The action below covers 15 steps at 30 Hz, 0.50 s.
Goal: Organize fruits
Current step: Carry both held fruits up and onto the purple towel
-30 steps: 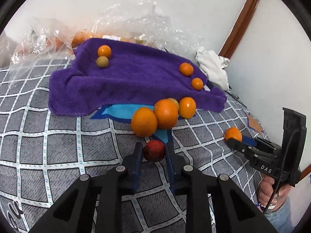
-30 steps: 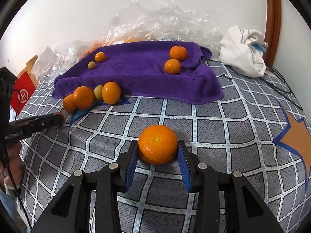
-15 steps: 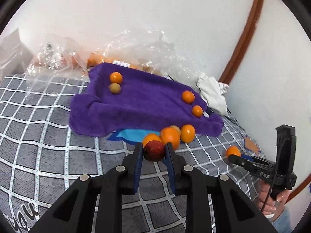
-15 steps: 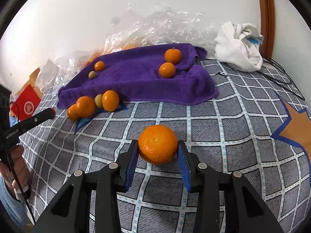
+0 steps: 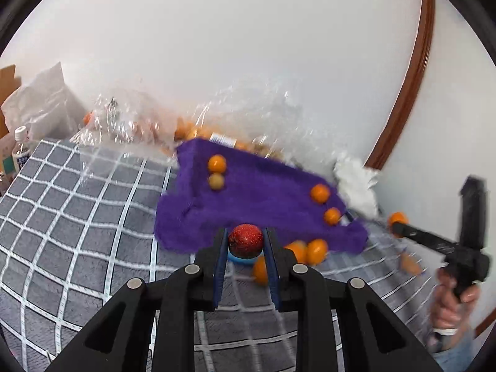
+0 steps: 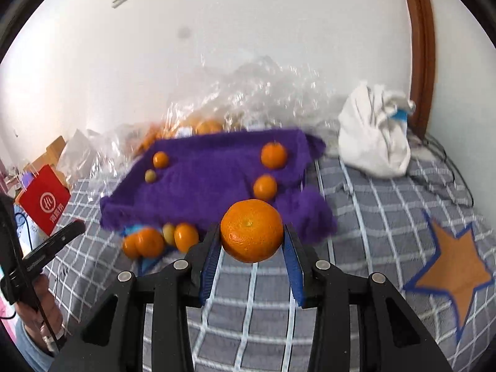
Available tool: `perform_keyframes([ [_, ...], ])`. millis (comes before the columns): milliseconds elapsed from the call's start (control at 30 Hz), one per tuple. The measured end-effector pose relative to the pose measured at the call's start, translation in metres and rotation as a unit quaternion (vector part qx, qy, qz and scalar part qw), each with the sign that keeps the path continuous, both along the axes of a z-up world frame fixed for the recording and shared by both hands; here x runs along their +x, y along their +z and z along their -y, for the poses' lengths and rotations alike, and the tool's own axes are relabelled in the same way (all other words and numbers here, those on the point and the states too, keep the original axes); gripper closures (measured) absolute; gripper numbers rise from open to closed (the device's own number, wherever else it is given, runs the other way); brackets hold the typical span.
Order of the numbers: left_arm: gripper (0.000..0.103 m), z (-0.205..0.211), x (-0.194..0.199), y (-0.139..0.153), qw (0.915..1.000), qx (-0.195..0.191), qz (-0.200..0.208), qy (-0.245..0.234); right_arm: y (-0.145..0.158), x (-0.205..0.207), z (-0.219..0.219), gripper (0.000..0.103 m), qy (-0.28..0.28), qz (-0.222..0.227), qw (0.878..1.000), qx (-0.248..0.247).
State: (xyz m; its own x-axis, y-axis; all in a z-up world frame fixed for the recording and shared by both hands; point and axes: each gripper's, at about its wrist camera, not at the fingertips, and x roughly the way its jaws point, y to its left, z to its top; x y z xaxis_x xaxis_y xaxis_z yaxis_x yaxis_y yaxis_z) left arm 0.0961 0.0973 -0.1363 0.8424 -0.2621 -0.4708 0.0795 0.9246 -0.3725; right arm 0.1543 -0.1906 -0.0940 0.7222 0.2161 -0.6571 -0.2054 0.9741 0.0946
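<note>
My left gripper (image 5: 245,240) is shut on a small red fruit (image 5: 245,238), held in the air in front of the purple towel (image 5: 263,198). My right gripper (image 6: 251,232) is shut on a large orange (image 6: 251,230), raised above the checked bedcover near the towel's front edge (image 6: 210,183). On the towel lie two small oranges at the right (image 6: 272,155) and an orange with a small greenish fruit at the left (image 6: 161,159). Several oranges (image 6: 155,240) lie clustered on the bedcover in front of the towel.
A crinkled clear plastic bag (image 6: 248,93) holding more oranges sits behind the towel against the white wall. A white cloth bundle (image 6: 375,136) lies at the right by the brown door frame. A red paper bag (image 6: 43,200) and a bottle (image 5: 20,148) stand at the left.
Both grippers have risen and tilted up with their fruits still held; the towel and loose oranges now appear lower and farther. The right gripper has moved closer to the towel.
</note>
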Motion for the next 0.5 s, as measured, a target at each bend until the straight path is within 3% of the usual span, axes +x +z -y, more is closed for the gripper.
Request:
perform_keyframes([
  [300, 0.081, -0.006, 0.030, 0.057, 0.9985, 0.037, 0.022, 0.035, 0.003, 0.056, -0.004, 0.063, -0.013, -0.015, 1.000, 0.003],
  [400, 0.081, -0.004, 0.055, 0.059, 0.9986, 0.025, 0.017, 0.043, -0.003, 0.070, -0.003, 0.063, -0.019, -0.018, 1.000, -0.001],
  [500, 0.081, 0.001, 0.081, 0.042, 0.9975, 0.024, 0.022, 0.063, -0.020, 0.077, -0.001, 0.063, -0.029, -0.017, 0.999, -0.014],
])
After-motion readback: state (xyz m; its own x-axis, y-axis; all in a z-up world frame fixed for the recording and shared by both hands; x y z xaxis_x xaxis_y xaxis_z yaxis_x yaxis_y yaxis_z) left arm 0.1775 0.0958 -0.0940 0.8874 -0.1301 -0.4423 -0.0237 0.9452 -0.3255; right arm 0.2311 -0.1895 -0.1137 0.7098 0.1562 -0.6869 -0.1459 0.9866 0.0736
